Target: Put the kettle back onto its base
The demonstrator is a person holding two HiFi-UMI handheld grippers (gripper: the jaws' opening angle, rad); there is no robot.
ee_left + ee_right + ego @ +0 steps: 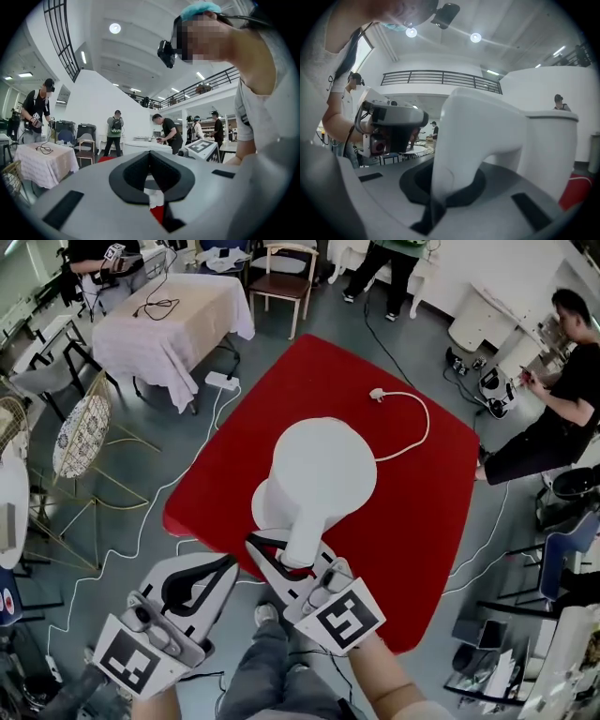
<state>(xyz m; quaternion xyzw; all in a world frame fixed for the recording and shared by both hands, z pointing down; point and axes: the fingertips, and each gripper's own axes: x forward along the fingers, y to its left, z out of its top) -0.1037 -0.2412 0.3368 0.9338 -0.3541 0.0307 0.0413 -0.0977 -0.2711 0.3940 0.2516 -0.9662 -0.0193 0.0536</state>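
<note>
Now, your right gripper (286, 563) is clamped tight on the handle (459, 154) of the white kettle (323, 470). The kettle's body reaches out ahead of the jaws, over the red tabletop (422, 521). Your left gripper (217, 570) sits just beside the right one, jaws pressed together on nothing, clear of the kettle. A white cord (424, 423) curls across the tabletop beyond the kettle.
</note>
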